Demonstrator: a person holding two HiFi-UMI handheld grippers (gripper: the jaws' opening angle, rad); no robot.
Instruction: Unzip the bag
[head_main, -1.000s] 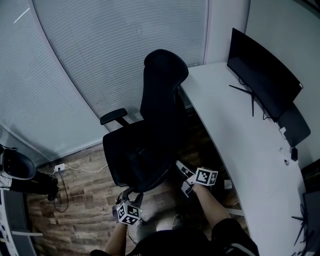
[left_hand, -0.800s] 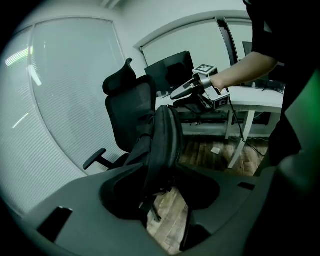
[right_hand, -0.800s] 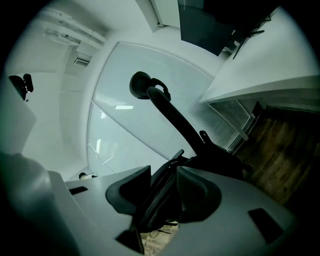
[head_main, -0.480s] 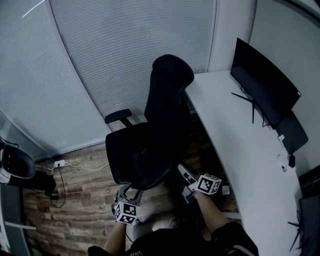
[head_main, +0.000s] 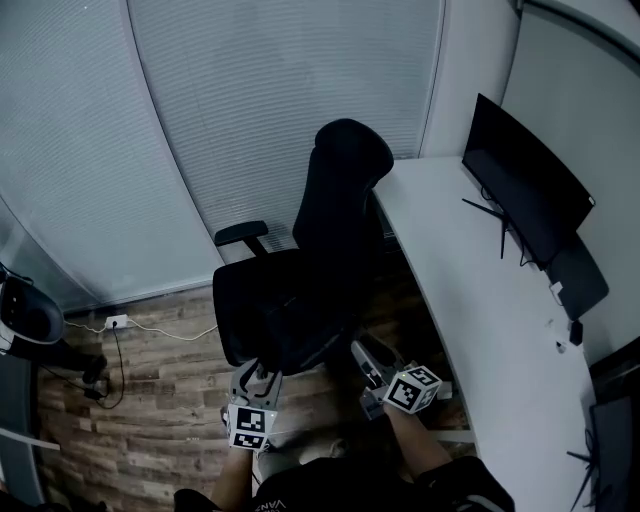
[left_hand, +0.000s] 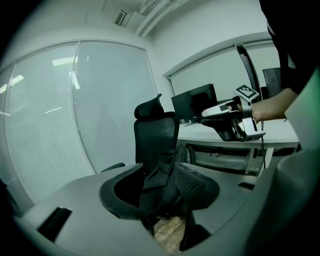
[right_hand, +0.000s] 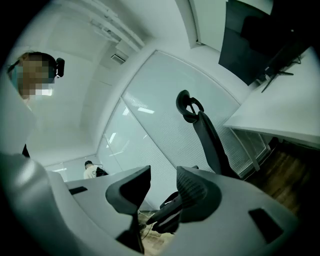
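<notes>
Wood-plank flooring (head_main: 150, 420) runs under a black office chair (head_main: 340, 220). Pale slatted blinds (head_main: 280, 110) curve behind the chair, and a white desk (head_main: 480, 290) sweeps along the right. On the desk stands a dark monitor (head_main: 525, 195), too small here for any maker's mark to be read. A white cable leads to a wall socket (head_main: 118, 322) low on the left.

Both grippers are held just in front of the chair's seat. The left gripper (head_main: 256, 372) has its jaws spread, having just been opening. In the left gripper view a dark shape with strap-like bands, apparently the bag (left_hand: 161, 187), shows through the gap in front of the chair's backrest. The pads do not press on it. In the head view the bag cannot be told from the black seat.

The right gripper (head_main: 366, 365) has also just been opening. Its jaws stand apart with nothing caught between them.

Each gripper's cube bears black-and-white square patterns. The only readable writing is white print on the person's dark top (head_main: 330, 485) at the bottom edge, beginning "VAN" before the frame cuts it off.
</notes>
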